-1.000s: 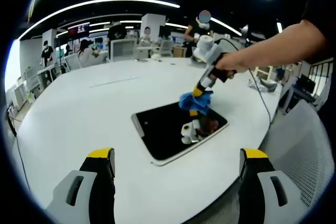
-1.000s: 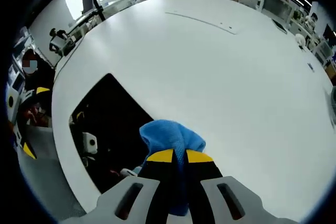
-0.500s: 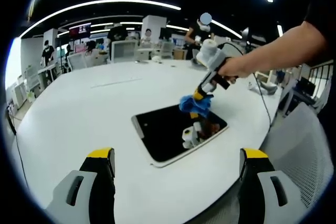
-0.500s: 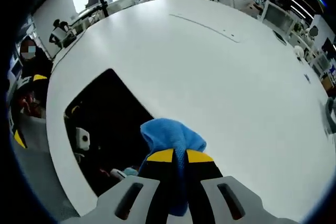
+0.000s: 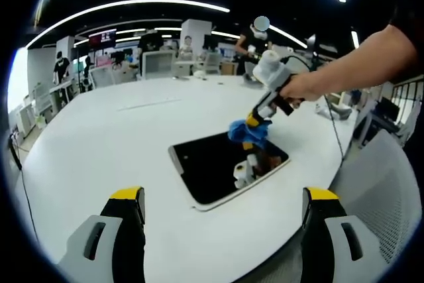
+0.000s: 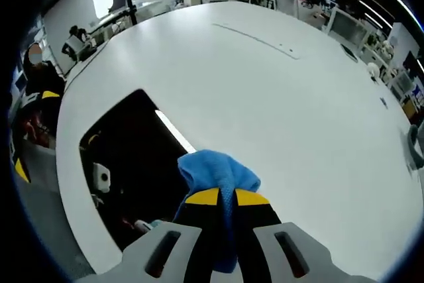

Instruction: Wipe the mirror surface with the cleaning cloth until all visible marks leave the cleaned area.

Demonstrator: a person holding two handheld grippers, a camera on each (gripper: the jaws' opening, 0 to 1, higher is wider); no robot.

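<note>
**Cloth lifted off the mirror glass**

Raised since a second ago, the bunched blue cleaning cloth (image 5: 248, 132) now hangs just above the far right corner of the dark rectangular mirror with a pale frame (image 5: 215, 170), where earlier it was pressed down onto the glass. In the right gripper view the blue wad (image 6: 218, 173) sits pinched between the yellow-tipped jaws of the right claw (image 6: 220, 197), which is clamped narrow on the fabric. Under it the mirror (image 6: 126, 157) lies to the left, with a bright strip of ceiling light reflected on the glass beside the cloth.

The mirror lies flat near the near right edge of the large round white tabletop (image 5: 99, 137), and its dark surface reflects the gripper body and the cloth. From these views I cannot tell whether smudges remain on the glass; the reflections hide any fine marks.

The left claw (image 5: 225, 197) hangs over the tabletop's near edge with its jaws wide apart and nothing between them, well apart from the mirror.

A judgement: the lift looks like a pause between strokes or a check of the surface, so the wipe is probably not finished. The next pass would need the cloth set back down flat, with care not to push the mirror toward the table edge.
</note>
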